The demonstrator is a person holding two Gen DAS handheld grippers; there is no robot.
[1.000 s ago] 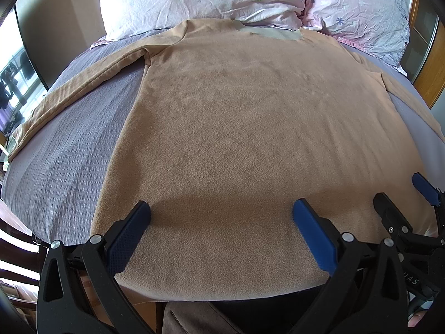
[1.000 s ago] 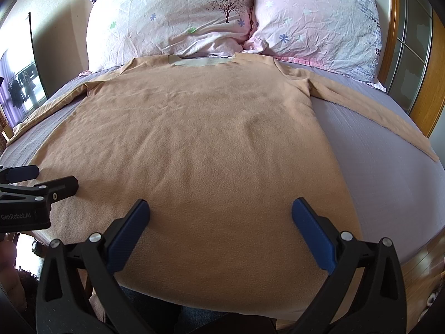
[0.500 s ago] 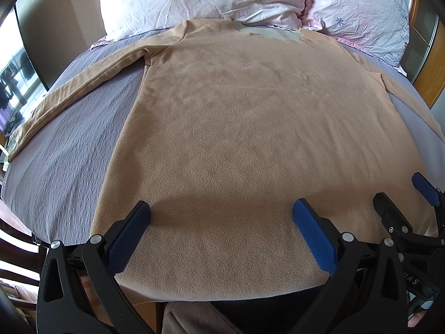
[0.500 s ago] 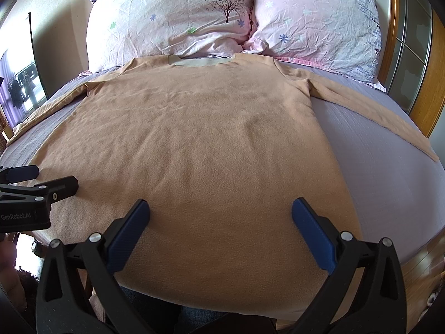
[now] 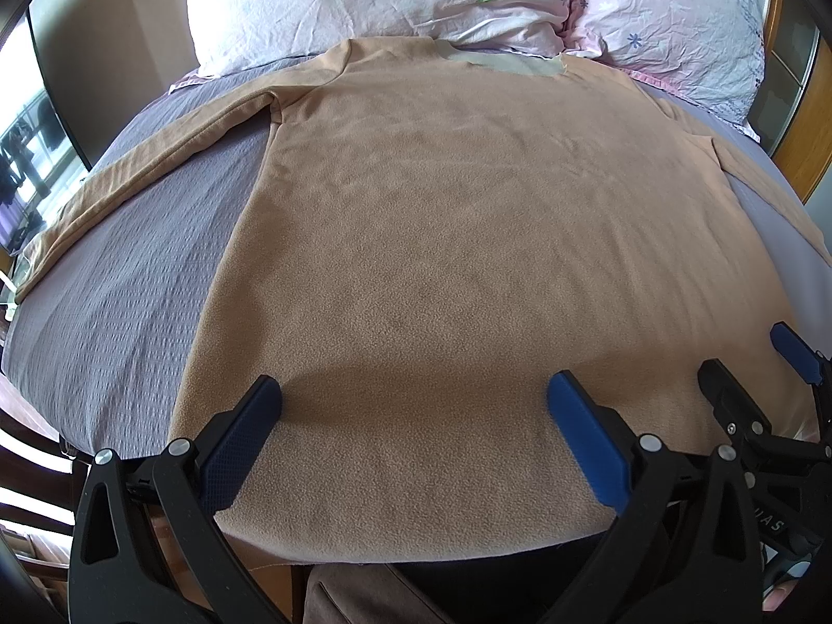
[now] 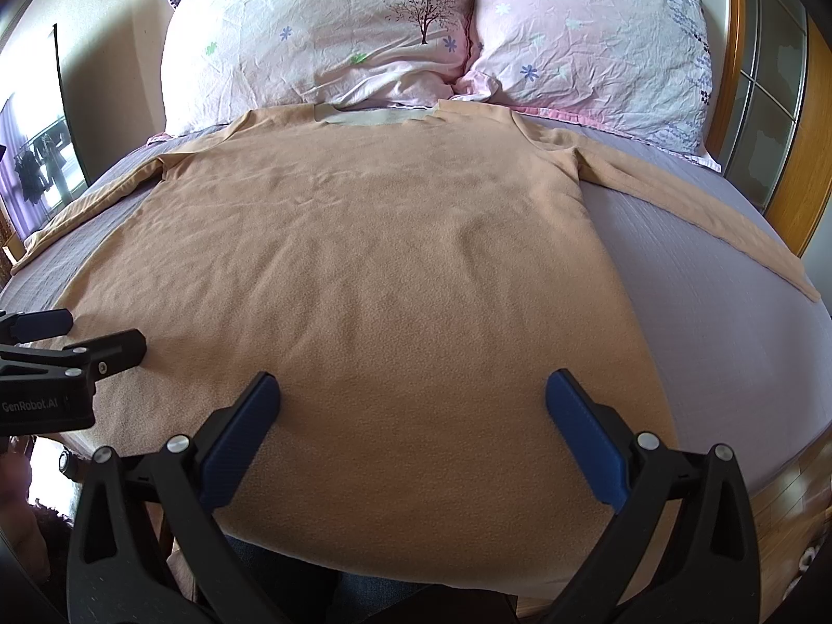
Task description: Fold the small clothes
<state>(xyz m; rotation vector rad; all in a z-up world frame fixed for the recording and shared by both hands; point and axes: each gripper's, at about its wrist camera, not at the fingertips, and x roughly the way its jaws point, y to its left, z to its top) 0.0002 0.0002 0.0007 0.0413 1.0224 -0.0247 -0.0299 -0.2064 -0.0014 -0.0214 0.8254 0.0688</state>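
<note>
Nothing has shifted over the last second, so we judge folding not yet begun: our left gripper (image 5: 413,434) and right gripper (image 6: 413,431) hover spread wide and empty above the near hem of the tan shirt (image 5: 468,260), which lies flat on the bed (image 5: 130,281), long axis near-to-far, collar toward the far pillows (image 6: 416,26).

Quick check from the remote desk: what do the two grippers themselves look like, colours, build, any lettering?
Both match: the left gripper and right gripper have black, angular plastic arms with silver pivot bolts and two blue, textured finger pads. The left gripper's body reads "GenRobot.AI" in white in the right wrist view. No cables or sleeves visible.
</note>
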